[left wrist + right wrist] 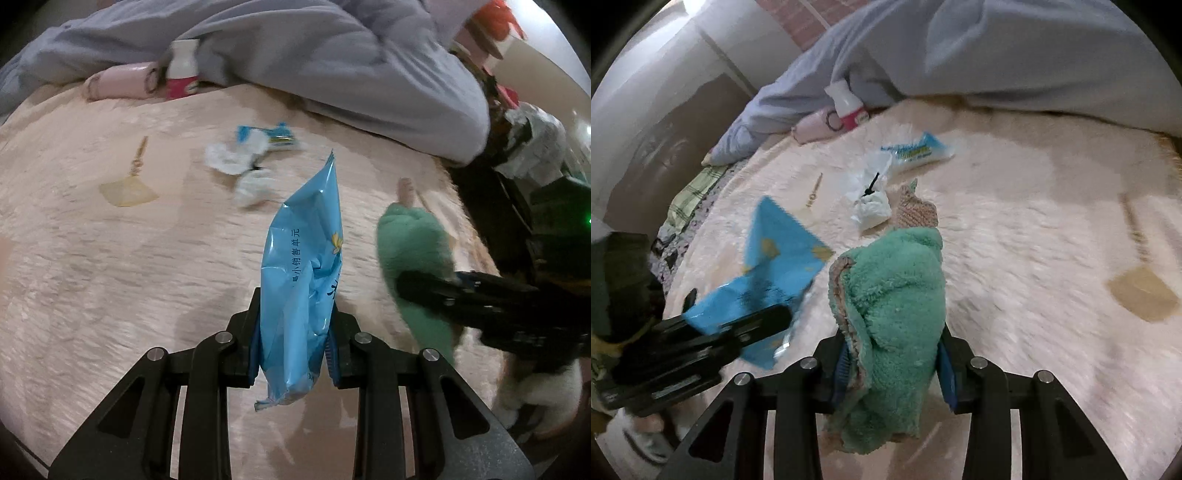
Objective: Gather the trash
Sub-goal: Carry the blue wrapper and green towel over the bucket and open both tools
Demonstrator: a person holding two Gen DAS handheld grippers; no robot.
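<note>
So my left gripper (293,343) is clamped on a blue wrapper (303,273) with Chinese print I can't fully read, held above the fuzzy cream blanket (110,258). My right gripper (892,363) grips a green fleece sock (897,295). Beyond: crumpled tissues (236,155), another blue packet (273,134), a bottle (183,70), a grey duvet (332,55).

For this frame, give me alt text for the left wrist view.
The left gripper is shut on a crinkled light-blue plastic wrapper above a fluffy pink blanket. At right, the right gripper holds a green fleece cloth; white crumpled wrappers lie beyond.
</note>
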